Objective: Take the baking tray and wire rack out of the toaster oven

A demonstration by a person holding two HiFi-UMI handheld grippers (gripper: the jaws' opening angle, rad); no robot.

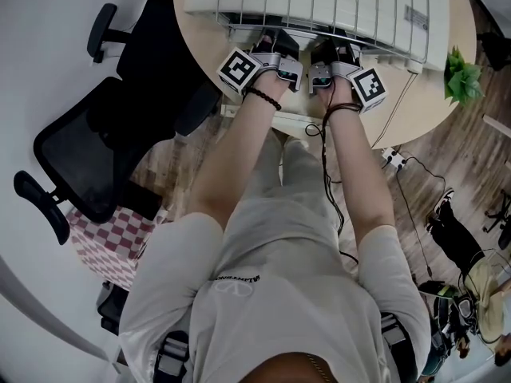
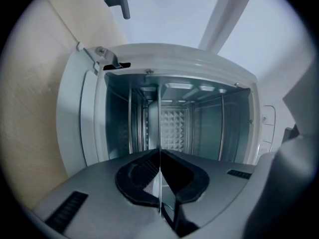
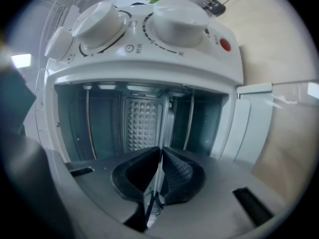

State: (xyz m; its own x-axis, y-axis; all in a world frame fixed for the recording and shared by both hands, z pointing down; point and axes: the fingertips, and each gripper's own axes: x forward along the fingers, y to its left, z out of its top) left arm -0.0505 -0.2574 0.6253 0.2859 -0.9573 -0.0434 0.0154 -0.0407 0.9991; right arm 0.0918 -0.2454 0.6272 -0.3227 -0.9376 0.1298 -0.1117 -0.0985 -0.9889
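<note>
The left gripper (image 2: 159, 183) and the right gripper (image 3: 160, 183) each had their fingers pinched tight on a thin metal edge (image 2: 158, 128), probably the baking tray. It ran straight ahead of the fingers into the open toaster oven (image 2: 174, 63). Nothing was out yet. The wire rack could not be told apart, so both removals remained.
</note>
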